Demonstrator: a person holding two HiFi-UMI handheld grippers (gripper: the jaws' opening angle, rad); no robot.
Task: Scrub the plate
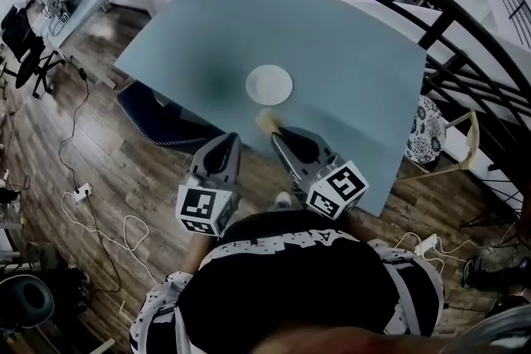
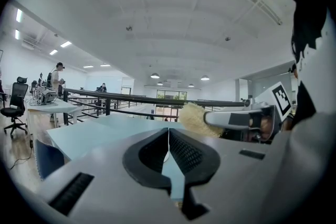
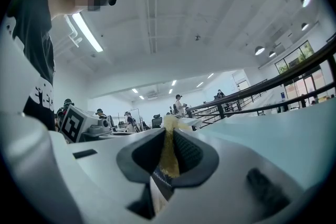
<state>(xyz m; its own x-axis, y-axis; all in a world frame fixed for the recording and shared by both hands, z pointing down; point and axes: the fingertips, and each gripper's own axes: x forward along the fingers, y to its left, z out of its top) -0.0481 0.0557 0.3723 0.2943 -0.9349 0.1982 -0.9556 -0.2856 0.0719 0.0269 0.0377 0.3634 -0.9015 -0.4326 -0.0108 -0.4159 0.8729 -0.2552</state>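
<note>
Plate (image 1: 270, 84) white, empty, mid-table (image 1: 348, 54). Right gripper (image 1: 280, 137) clamped on yellow scrubber (image 1: 267, 121), just beside plate's near rim. Left gripper (image 1: 226, 143) jaws pressed together, nothing held, at table's near edge. Black railing (image 1: 465, 8) beyond.

head view: above the person, facing steeply down; bench (image 1: 357, 46) upper centre, left gripper (image 1: 227, 141) and right gripper (image 1: 279, 135) close, lower centre | left gripper view: low behind its jaws, tilted toward the ceiling, right gripper at frame right | right gripper view: same, left gripper's cube at frame left | shared: bench, railing (image 2: 131, 97), sponge (image 1: 267, 121)
</note>
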